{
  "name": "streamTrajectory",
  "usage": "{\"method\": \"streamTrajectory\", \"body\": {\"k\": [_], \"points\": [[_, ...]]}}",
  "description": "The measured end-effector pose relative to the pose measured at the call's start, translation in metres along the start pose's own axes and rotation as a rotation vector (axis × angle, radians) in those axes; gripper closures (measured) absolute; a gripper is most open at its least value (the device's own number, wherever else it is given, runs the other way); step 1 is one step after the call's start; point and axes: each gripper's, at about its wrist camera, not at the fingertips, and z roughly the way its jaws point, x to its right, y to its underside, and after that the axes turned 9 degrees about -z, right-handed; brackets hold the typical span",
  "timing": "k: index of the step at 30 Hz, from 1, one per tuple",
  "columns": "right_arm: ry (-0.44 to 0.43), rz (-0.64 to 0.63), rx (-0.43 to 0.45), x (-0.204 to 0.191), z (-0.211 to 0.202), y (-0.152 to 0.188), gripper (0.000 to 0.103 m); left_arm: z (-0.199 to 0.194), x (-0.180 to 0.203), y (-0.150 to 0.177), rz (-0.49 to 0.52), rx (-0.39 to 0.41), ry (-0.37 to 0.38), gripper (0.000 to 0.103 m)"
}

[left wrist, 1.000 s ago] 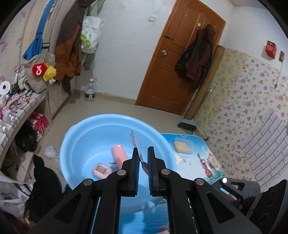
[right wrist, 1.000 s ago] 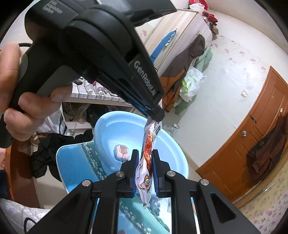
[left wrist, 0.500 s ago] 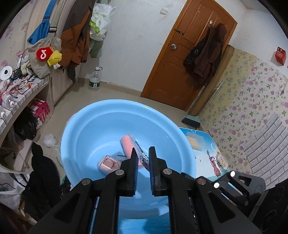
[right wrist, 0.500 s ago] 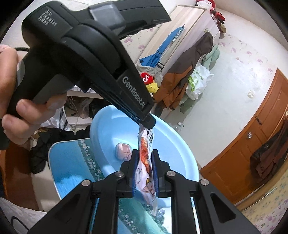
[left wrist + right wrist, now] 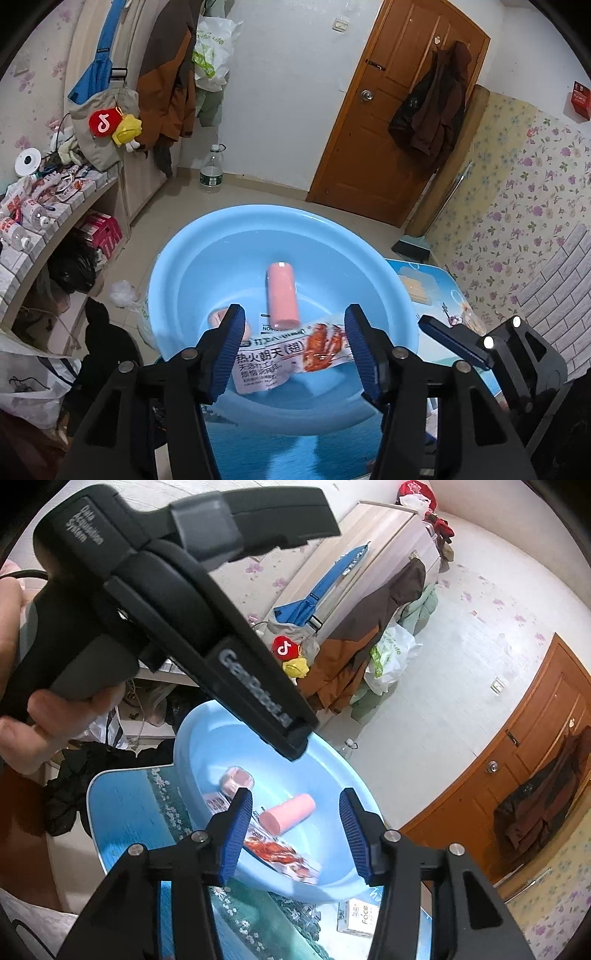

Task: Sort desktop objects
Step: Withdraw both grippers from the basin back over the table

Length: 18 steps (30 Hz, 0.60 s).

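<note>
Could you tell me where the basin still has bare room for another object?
The blue basin is bare along its far wall beyond the pink cylinder. The near side is crowded: snack packet and pink case lie there.

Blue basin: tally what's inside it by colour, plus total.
In the blue basin:
Pink: 2, the pink cylinder and the small pink case.
White with red print: 1, the snack packet, lying flat.
Total: 3
</note>
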Motion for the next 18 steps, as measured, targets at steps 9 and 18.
{"method": "streamTrajectory", "body": {"k": [9, 18], "points": [[0.006, 0.023, -0.015, -0.001, -0.012, 0.009, 0.054, -0.011, -0.004, 0.019, -0.014, 0.01, -0.039, 0.049], [0.017, 0.082, -0.044, 0.003, -0.029, 0.03, 0.054, -0.025, 0.01, 0.044, 0.052, 0.058, -0.088, 0.035]]}}
